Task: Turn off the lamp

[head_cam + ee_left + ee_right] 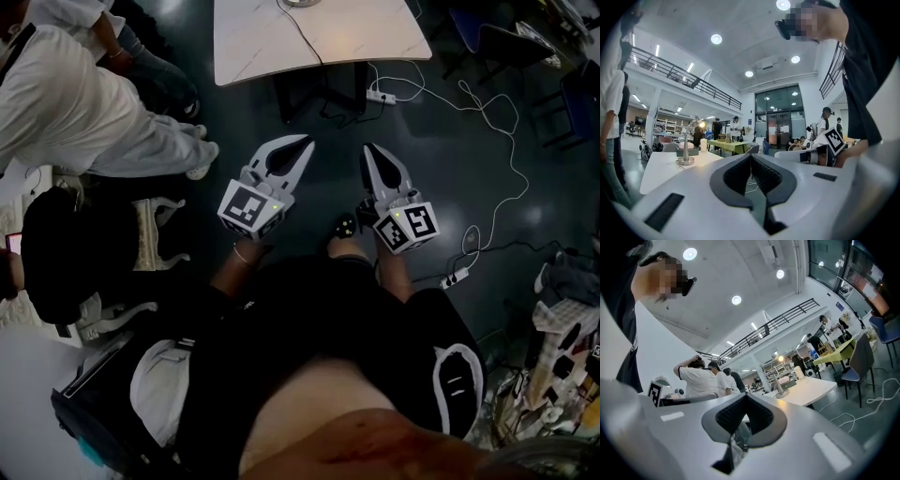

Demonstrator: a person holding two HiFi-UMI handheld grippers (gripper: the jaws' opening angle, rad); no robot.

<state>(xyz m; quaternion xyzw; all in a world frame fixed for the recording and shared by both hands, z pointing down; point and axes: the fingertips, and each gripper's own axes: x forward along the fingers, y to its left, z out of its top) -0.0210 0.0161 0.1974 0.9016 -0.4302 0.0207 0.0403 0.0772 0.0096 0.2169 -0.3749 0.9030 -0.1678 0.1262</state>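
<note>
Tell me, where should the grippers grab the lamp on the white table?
Probably the thin upright stem of the lamp, just above its round base. Come level from the near edge of the table: the stem is slim enough to pinch, the base too wide and flat.

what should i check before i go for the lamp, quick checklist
1. Lamp lit, so there is something to turn off: ok.
2. Left tool shut and empty: ok.
3. Right tool shut and empty: ok.
4. Lamp within reach: not ok, the table stands ahead with open floor before it.
5. Way to the table free: not ok, a power strip and cords lie on the floor by the table's leg.
6. Where to press on the lamp: cannot tell, too small in every view.
</note>
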